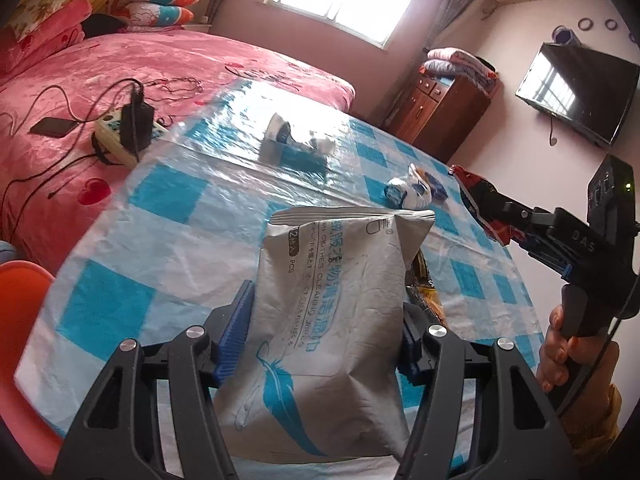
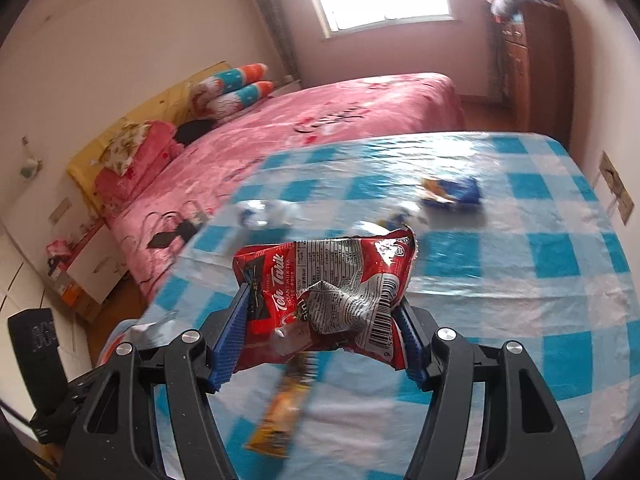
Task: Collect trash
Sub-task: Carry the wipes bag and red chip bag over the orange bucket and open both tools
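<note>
My left gripper (image 1: 326,320) is shut on a grey wet-wipes packet (image 1: 332,320) with a blue feather print, held above the checked table (image 1: 160,240). My right gripper (image 2: 324,316) is shut on a crumpled red Teh Tarik wrapper (image 2: 324,284), also above the table; the gripper and wrapper show at the right of the left wrist view (image 1: 486,208). More trash lies on the table: a yellow-orange wrapper (image 2: 280,408), a blue wrapper (image 2: 452,192), crumpled white-and-blue wrappers (image 1: 412,192) and another white-and-blue piece (image 1: 296,140).
A pink bed (image 1: 120,80) with a power strip (image 1: 128,132), cables and a phone (image 1: 52,126) lies beyond the table's left edge. An orange chair (image 1: 20,320) stands at the near left. A wooden cabinet (image 1: 440,108) and a wall TV (image 1: 576,92) are at the far right.
</note>
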`<state>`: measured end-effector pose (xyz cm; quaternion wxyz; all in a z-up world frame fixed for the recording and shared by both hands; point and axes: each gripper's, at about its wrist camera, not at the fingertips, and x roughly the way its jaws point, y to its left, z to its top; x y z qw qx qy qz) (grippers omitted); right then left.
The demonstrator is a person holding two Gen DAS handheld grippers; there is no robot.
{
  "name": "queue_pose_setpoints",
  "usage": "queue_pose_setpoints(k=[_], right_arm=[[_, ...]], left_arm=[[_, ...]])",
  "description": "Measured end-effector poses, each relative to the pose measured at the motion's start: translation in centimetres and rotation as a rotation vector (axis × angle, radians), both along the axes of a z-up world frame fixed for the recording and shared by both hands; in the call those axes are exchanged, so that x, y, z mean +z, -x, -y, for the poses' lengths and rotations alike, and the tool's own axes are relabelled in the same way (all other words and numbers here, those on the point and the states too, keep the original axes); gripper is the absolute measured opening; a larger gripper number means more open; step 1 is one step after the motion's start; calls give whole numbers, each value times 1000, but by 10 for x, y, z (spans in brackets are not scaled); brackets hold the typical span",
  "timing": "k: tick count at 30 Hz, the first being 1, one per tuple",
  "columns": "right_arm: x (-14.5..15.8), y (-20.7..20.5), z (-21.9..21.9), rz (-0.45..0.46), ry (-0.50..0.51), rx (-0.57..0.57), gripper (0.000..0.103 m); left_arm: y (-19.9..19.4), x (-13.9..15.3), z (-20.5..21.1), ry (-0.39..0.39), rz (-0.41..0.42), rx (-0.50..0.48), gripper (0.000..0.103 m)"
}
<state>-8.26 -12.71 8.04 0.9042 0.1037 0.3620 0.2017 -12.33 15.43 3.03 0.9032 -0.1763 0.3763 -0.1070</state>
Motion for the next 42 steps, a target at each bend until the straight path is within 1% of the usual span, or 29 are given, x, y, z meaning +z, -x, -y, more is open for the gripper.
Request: queue_pose_setpoints(k=[4,7,9,13,17,21,25,29,32,33,34,35,36,38,39,42], right_arm=[[7,5,-31,-7,-22,79,66],[11,10,-64,-23,-39,164,66],[12,15,-82,-28,-38,207,66],[14,29,-134,-30,-11,327,66],[12,43,-180,-28,23,435,66],[7,53,-217,-32,53,515,66],[2,58,-245,-37,74,577,66],[-1,69,-275,-23,113,648,66],[-7,79,-301,-14,146,706,69],[-10,81,-308,-17,156,722,69],[-14,83,-316,-24,173,736,71],[-19,84,-322,-28,189,734,78],[-21,84,-323,-34,188,731,82],[-23,82,-321,-52,157,725,84],[-23,80,-318,-54,149,713,87],[-18,75,-305,-41,135,665,89]], left_arm=[[8,5,-20,3,10,30,62],[17,10,-39,-1,20,66,62],[25,13,-56,-6,25,102,62],[42,12,-96,-18,17,195,62],[57,1,-132,-27,-13,287,62],[73,-10,-162,-31,-39,360,62],[83,-23,-186,-27,-66,417,62],[91,-39,-208,-21,-96,477,62],[97,-49,-220,-18,-120,514,65],[99,-51,-223,-28,-128,528,67],[101,-54,-226,-38,-137,542,70],[104,-56,-229,-42,-143,557,71],[106,-57,-232,-46,-153,573,72],[111,-60,-239,-42,-161,593,76],[113,-60,-241,-39,-160,597,77],[115,-59,-242,-64,-157,605,79]])
